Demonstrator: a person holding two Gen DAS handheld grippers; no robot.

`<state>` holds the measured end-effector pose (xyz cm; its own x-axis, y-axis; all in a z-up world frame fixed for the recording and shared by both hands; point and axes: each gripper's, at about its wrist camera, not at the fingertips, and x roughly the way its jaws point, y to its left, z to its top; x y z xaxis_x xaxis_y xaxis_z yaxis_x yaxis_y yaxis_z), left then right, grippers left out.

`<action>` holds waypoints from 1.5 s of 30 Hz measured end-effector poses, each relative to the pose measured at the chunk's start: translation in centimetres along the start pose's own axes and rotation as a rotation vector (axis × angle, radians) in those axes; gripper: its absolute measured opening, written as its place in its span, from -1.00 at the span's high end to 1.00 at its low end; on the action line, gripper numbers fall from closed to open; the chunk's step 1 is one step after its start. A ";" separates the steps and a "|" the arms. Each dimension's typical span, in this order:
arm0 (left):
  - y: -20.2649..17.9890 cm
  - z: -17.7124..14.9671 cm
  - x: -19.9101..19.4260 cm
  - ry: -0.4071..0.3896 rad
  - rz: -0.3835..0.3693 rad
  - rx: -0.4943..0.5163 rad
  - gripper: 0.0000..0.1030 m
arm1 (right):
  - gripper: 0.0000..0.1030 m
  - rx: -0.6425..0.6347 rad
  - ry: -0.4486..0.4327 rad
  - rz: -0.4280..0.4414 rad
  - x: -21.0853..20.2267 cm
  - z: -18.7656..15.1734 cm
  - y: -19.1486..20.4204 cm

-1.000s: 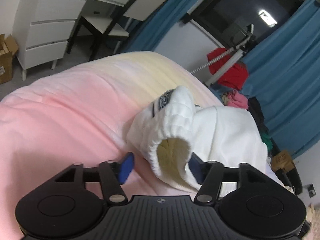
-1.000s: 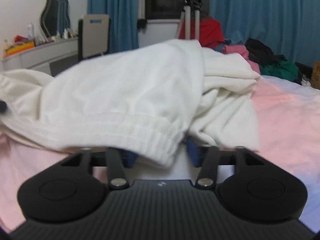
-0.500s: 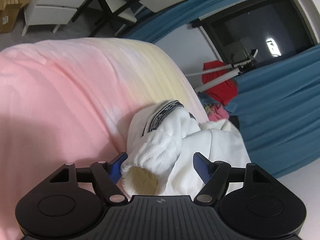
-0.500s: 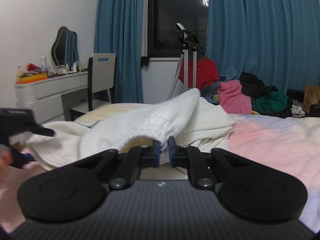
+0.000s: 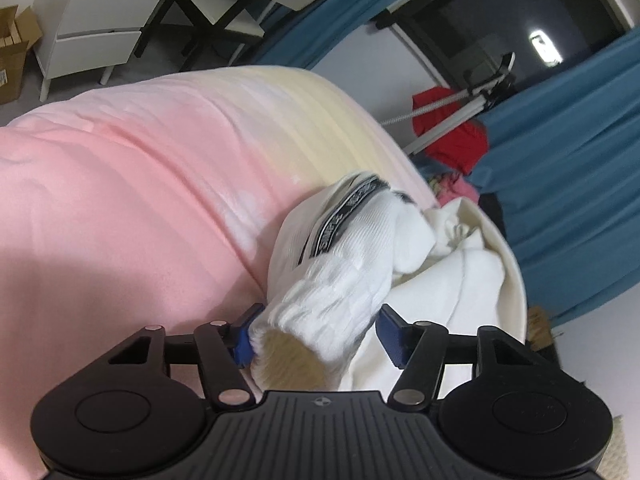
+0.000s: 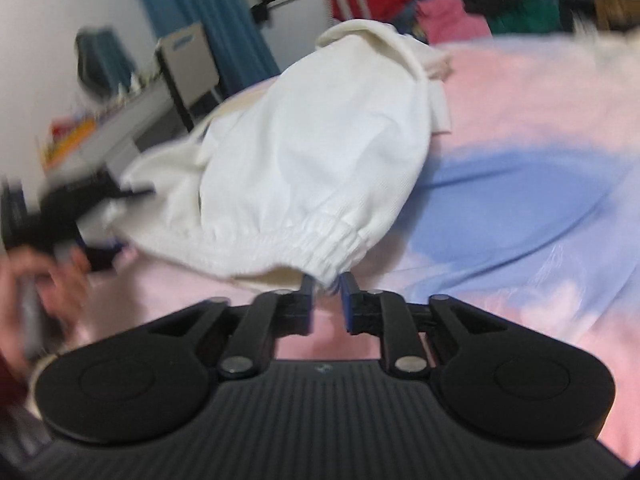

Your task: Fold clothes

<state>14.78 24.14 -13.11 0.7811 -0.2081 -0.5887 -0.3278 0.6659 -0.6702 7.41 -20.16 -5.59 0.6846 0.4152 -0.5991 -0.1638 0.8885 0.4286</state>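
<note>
We've swung the right gripper (image 6: 325,294) down and lifted the white sweatshirt's (image 6: 312,160) hem with it.
Our right jaws sit nearly closed, pinching the ribbed hem above the pink bedspread (image 6: 520,92); our left gripper (image 5: 316,334) stays wide, a ribbed cuff (image 5: 320,312) lying between its pads.

White garment (image 5: 352,280): soft matt cloth, ribbed elastic cuff, fleecy cream lining inside opening; woven black band (image 5: 340,216) with pale lettering stitched along it; bedcover (image 5: 120,208): smooth matt fabric, pink fading to yellow, blue patch in right wrist view; left gripper (image 5: 316,334): matt black plastic, ridged body, blue pads (image 5: 390,334), dull metal rivets; right gripper (image 6: 325,294): same finish; curtains (image 5: 568,184): blue cloth, pleated; drawer unit (image 5: 100,28): smooth white panels; cardboard box (image 5: 14,60): plain brown.
</note>
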 end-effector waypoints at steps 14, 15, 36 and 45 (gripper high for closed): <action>-0.7 0.8 0.8 -0.079 0.038 0.071 0.72 | 0.28 0.374 0.022 0.141 6.9 0.3 -6.2; -1.1 1.2 0.5 -0.098 0.040 0.084 0.73 | 0.40 0.361 0.019 0.145 7.1 0.2 -5.8; -5.2 25.0 8.0 -0.327 0.478 0.443 0.74 | 0.73 0.306 0.136 0.521 22.7 -2.4 18.9; -3.0 21.3 8.3 -0.297 0.446 0.457 -0.21 | 0.52 0.141 0.186 0.491 22.0 -0.4 19.1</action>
<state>33.54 35.73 -6.36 0.7574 0.3162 -0.5714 -0.4454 0.8900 -0.0979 19.06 6.02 -10.80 0.4124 0.8135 -0.4100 -0.3266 0.5521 0.7671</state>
